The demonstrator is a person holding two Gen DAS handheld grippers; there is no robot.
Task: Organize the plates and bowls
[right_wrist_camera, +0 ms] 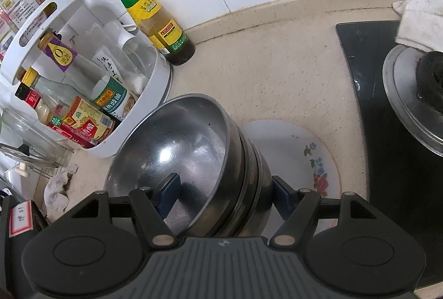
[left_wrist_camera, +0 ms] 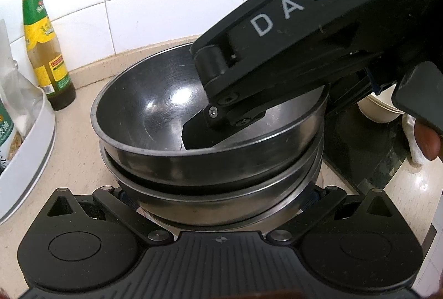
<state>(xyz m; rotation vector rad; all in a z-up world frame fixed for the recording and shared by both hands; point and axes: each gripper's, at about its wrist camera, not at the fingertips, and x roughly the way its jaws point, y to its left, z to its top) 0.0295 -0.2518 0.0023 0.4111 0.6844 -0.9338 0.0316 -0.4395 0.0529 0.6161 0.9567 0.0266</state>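
Observation:
A stack of nested steel bowls [left_wrist_camera: 155, 110] fills the middle of the left wrist view and shows in the right wrist view [right_wrist_camera: 177, 149] too. My right gripper [right_wrist_camera: 224, 193] straddles the stack's rim: one blue-padded finger [right_wrist_camera: 169, 193] is inside the top bowl, the other [right_wrist_camera: 285, 196] outside the wall, jaws wide and not clamped. Its body [left_wrist_camera: 290, 30] reaches over the bowls from the upper right. My left gripper [left_wrist_camera: 221, 204] is open with the stack's base between its arms; its fingertips are hidden. A white flowered plate [right_wrist_camera: 304, 155] lies on the counter right of the stack.
A green-labelled sauce bottle [left_wrist_camera: 44, 49] stands by the tiled wall. A white round rack of bottles [right_wrist_camera: 91, 71] is at left. A black glass stove [right_wrist_camera: 368, 94] with a burner [right_wrist_camera: 415, 99] and a white cloth [right_wrist_camera: 418, 22] is at right. A cream bowl [left_wrist_camera: 379, 107] sits beyond the stack.

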